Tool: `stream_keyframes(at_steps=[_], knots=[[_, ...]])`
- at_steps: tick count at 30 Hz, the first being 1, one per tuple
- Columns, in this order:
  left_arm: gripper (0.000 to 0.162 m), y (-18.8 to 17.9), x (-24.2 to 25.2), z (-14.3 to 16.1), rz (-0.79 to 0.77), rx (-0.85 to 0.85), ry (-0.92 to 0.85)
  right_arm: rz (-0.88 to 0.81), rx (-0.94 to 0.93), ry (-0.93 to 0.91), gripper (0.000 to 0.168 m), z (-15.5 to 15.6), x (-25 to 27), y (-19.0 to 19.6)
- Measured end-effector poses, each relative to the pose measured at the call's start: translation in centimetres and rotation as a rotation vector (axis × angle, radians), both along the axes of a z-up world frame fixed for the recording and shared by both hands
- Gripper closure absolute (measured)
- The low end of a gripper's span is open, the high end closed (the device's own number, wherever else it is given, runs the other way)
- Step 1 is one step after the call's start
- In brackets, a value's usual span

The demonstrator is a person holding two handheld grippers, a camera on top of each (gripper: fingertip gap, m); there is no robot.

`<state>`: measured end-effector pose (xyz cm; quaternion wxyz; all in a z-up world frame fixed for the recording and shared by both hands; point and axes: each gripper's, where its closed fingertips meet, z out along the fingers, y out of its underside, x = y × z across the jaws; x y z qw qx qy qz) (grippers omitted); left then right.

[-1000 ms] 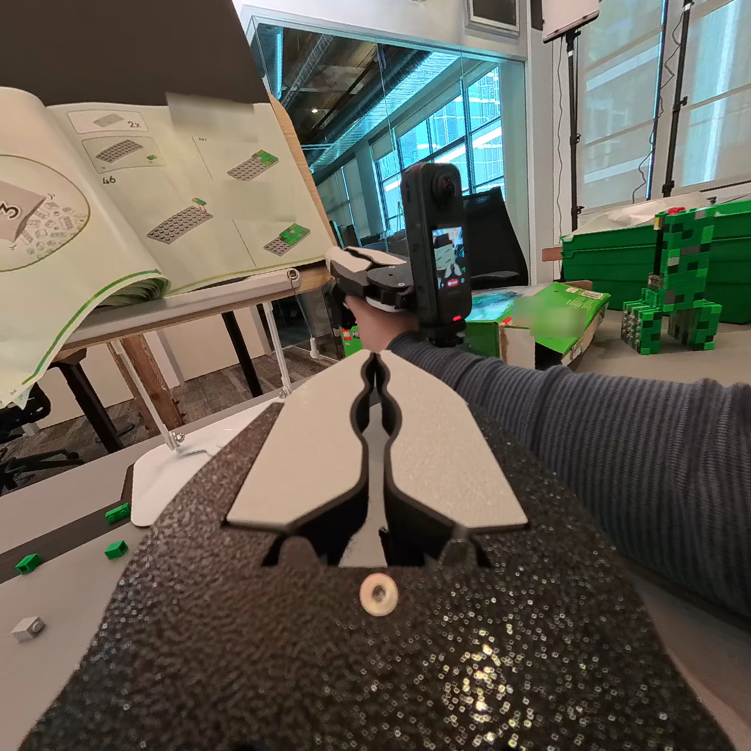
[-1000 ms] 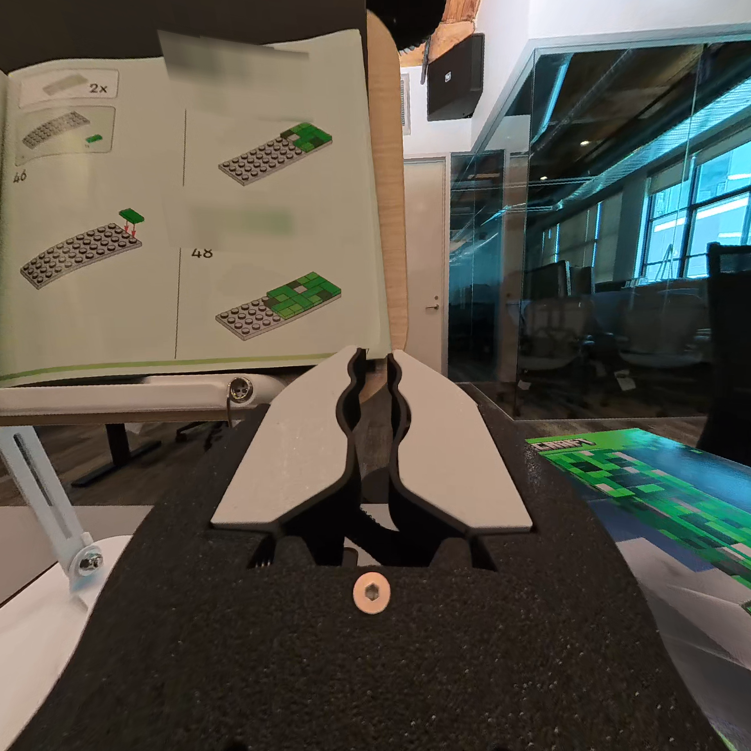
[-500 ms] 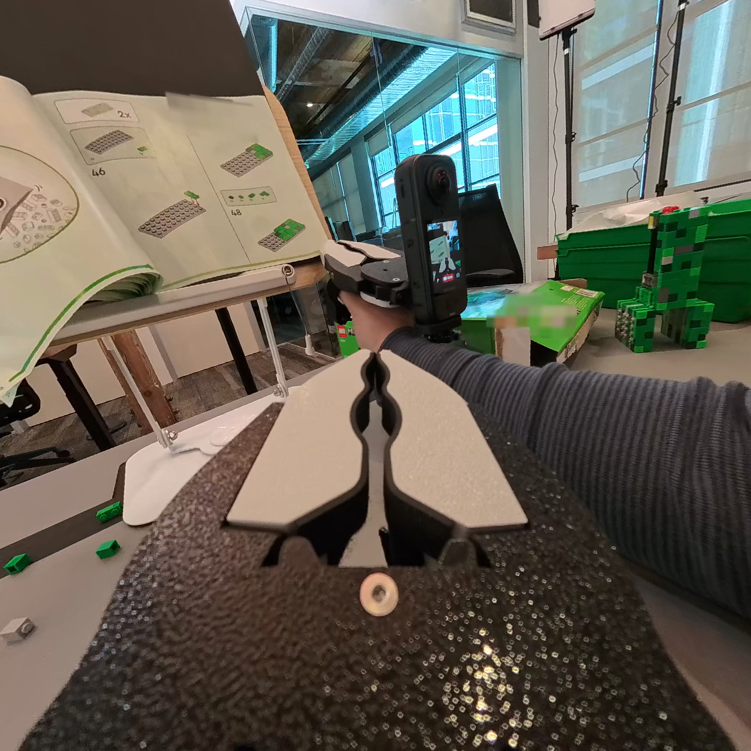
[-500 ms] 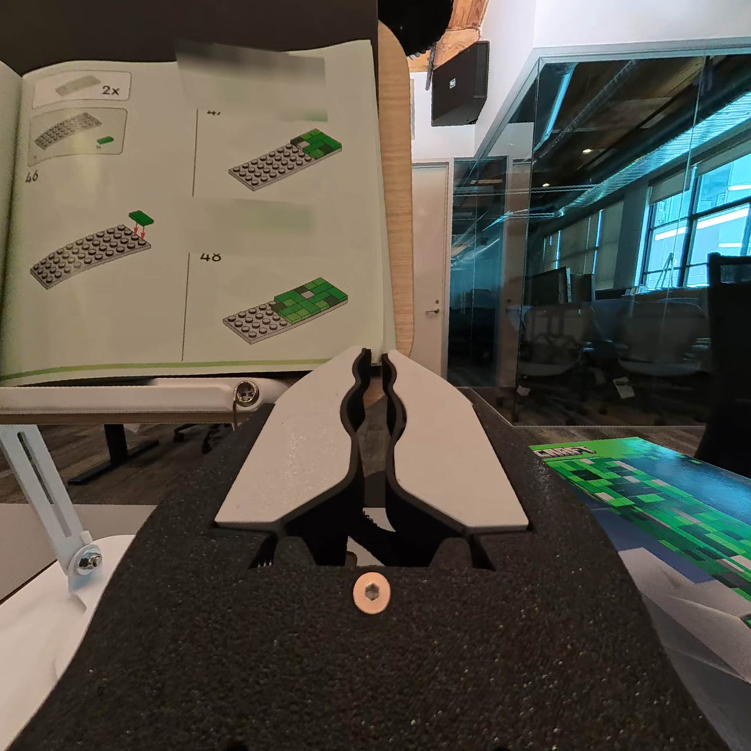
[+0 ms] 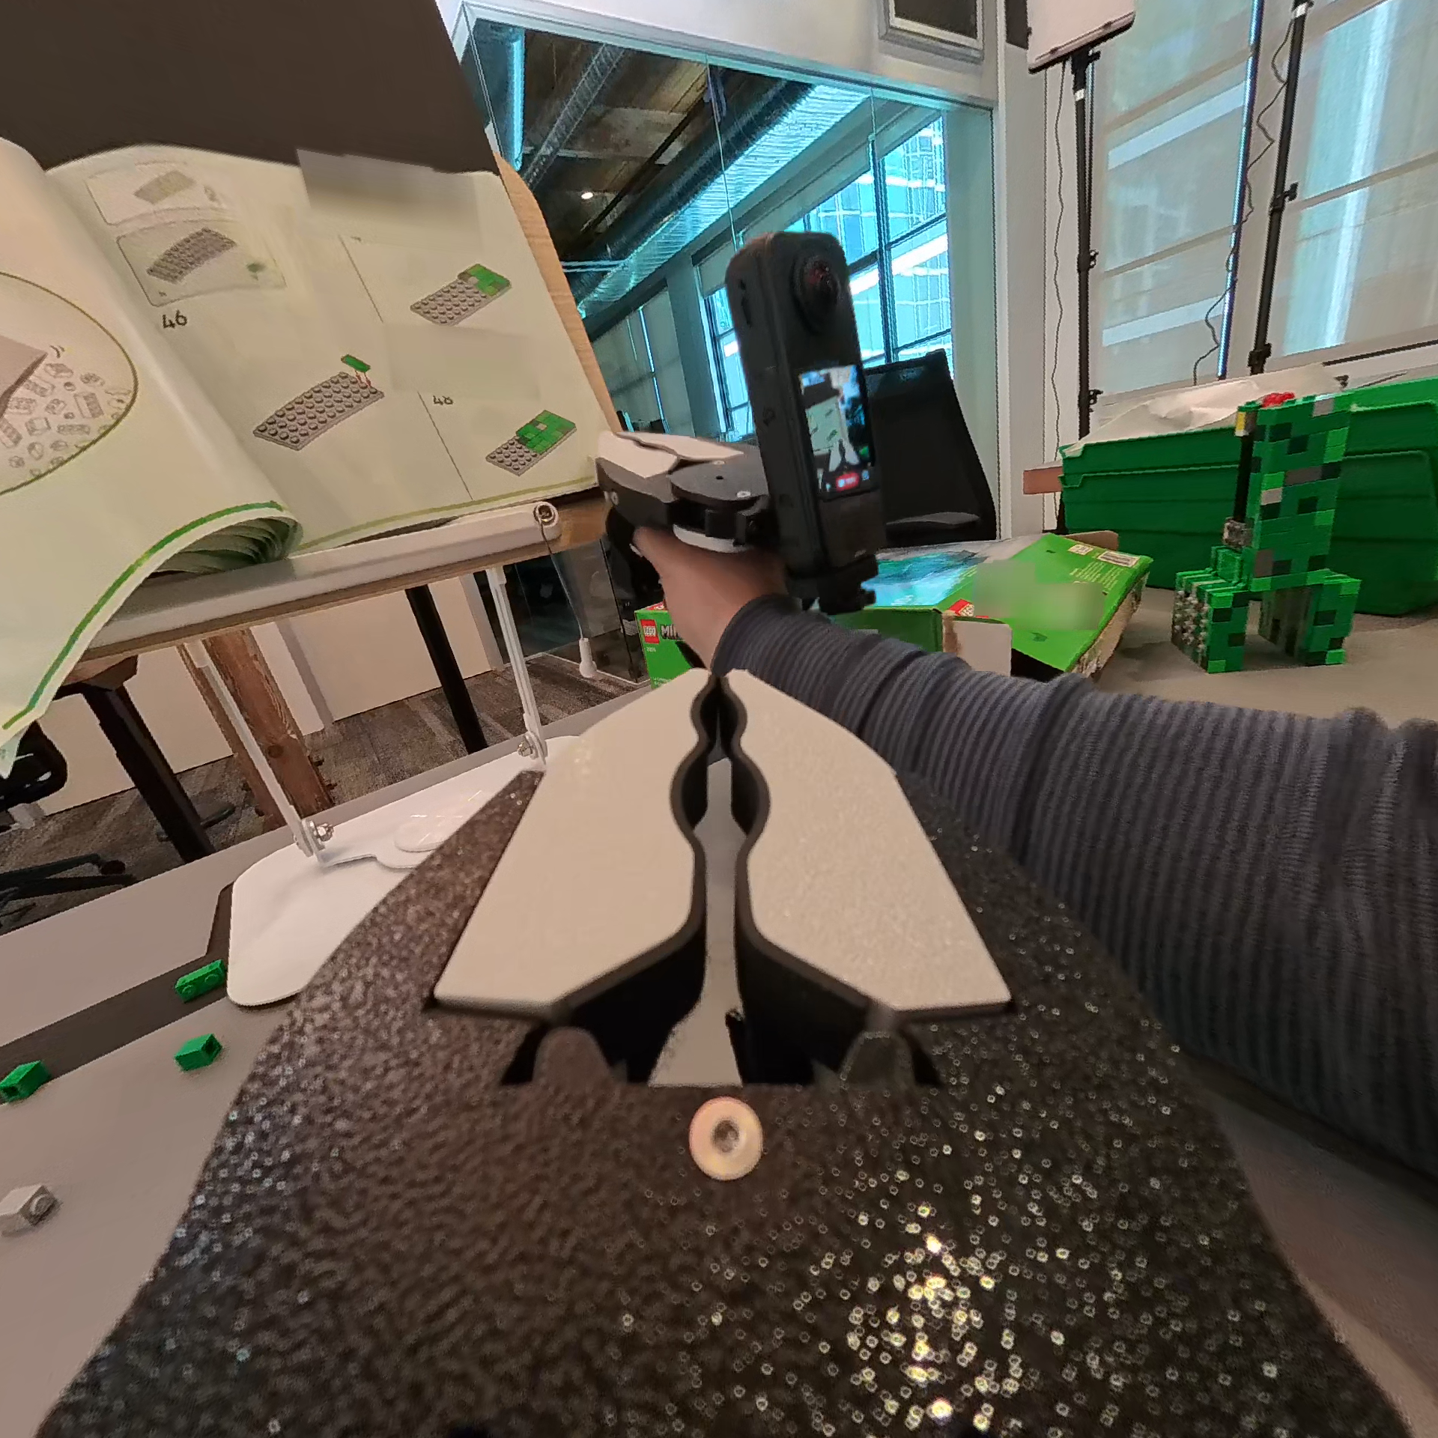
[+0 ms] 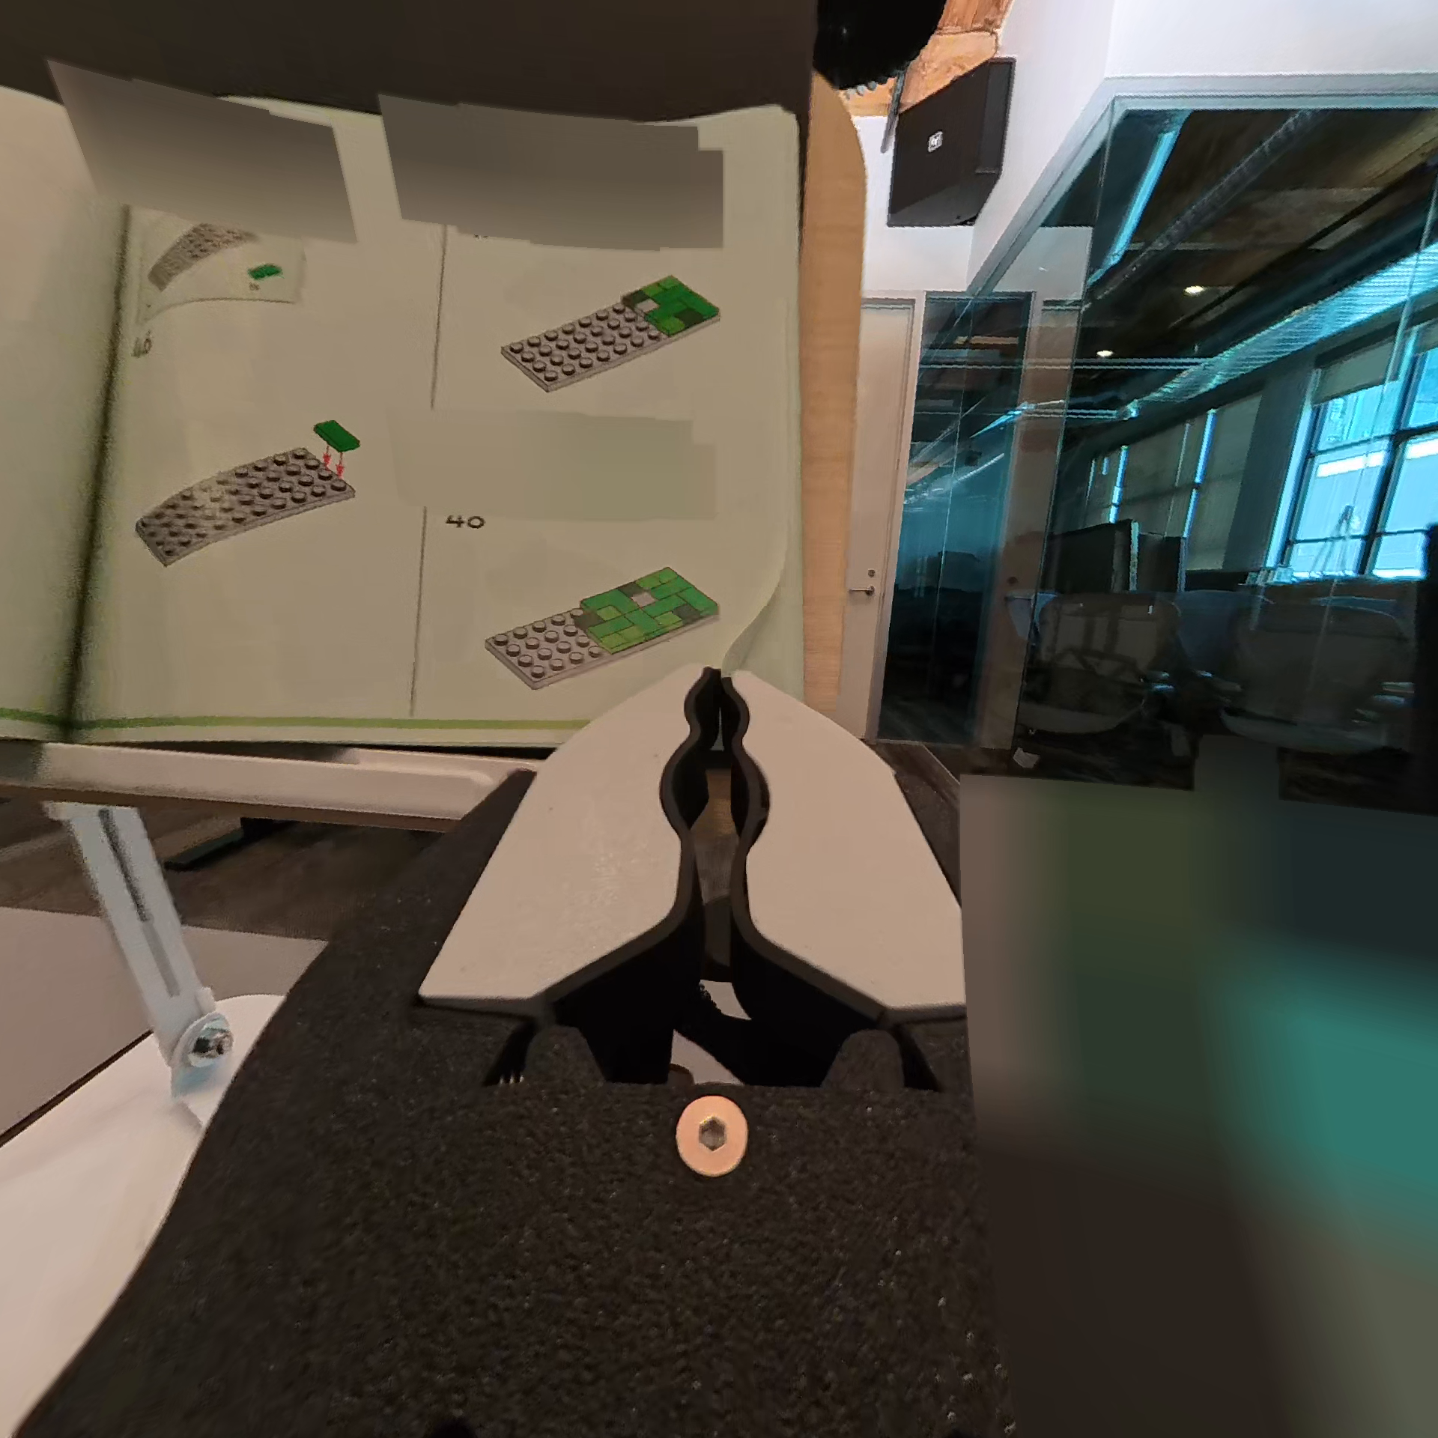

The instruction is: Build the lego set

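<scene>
The open instruction booklet (image 5: 311,350) rests on a white stand; it fills the upper left of the right wrist view (image 6: 389,506). My right gripper (image 6: 720,677) is shut, its tips at the curled lower right corner of the page, and seems to pinch it. It also shows in the left wrist view (image 5: 615,455), held by a hand. My left gripper (image 5: 717,681) is shut and empty, held above the table near the stand's white base (image 5: 311,910). Small green bricks (image 5: 199,979) lie loose on the table at the left.
A grey piece (image 5: 27,1208) lies at the left edge. A green box (image 5: 1011,591), a built green blocky figure (image 5: 1276,545) and green bins (image 5: 1385,498) stand at the back right. A person's sleeved arm (image 5: 1167,817) crosses the right side.
My right gripper moved forward to the page's lower right corner and its fingers closed there; the corner now curls. My left gripper stayed shut and shifted only slightly.
</scene>
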<state>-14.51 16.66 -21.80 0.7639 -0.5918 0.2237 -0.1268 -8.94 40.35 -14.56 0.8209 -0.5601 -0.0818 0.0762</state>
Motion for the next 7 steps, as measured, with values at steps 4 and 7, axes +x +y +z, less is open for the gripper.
stream_keyframes(at_steps=[4, 7], knots=[[0.162, 0.1, 0.0, 0.0, 0.000, -0.001, -0.001, 0.099, 0.028, -0.047, 0.168, 1.3, -2.3, -1.2], [0.162, 0.0, -0.2, 0.3, 0.013, 0.010, -0.008, 0.242, 0.079, -0.106, 0.168, 3.0, -5.7, -3.3]])
